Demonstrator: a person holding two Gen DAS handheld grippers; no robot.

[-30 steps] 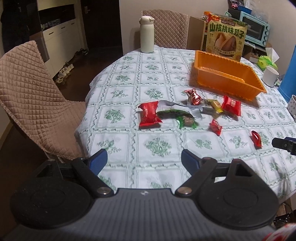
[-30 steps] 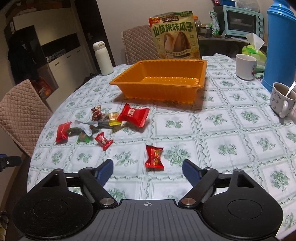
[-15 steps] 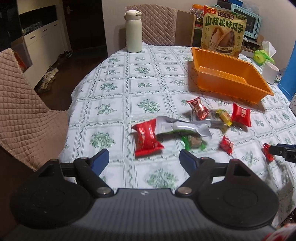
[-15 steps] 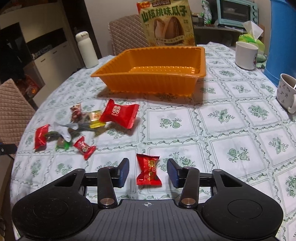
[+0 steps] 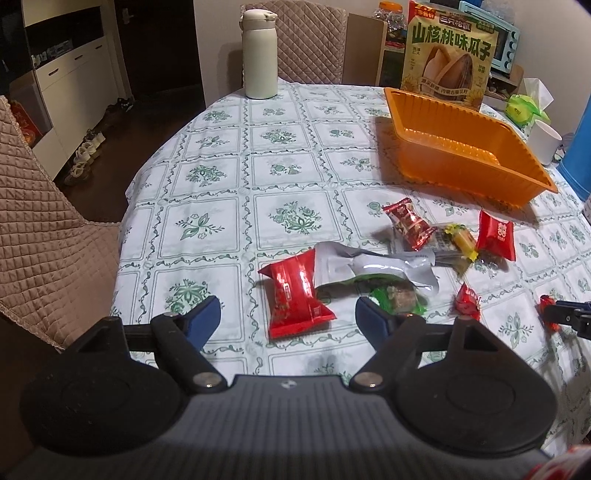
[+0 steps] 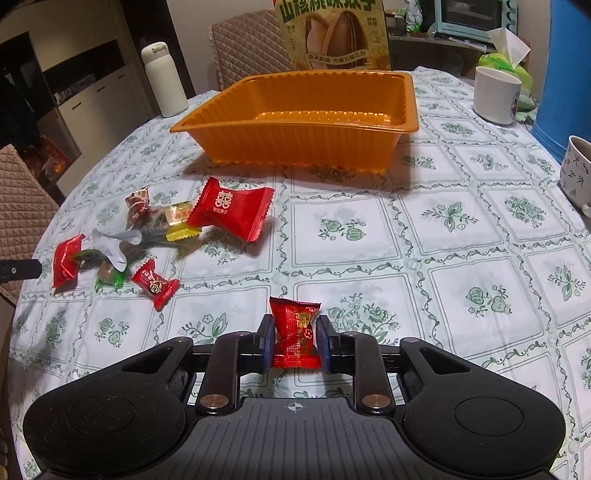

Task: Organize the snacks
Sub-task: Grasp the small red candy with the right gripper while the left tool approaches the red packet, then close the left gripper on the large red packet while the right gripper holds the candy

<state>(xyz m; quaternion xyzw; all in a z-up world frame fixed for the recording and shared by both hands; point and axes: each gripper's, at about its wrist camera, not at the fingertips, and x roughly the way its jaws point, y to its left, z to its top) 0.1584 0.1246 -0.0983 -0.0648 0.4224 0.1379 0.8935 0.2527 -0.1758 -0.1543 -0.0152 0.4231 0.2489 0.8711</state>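
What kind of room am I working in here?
Most likely a home dining area: a round table with a floral tablecloth, quilted-cover chairs pulled up to it, and a small toaster oven on a shelf behind, with shoes on the floor.

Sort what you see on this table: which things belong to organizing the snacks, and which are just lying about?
Job: orange tray; small red candy shut in right tool; big red packet before open left tool.
Lying about: white bottle; white cup; tissue pack.
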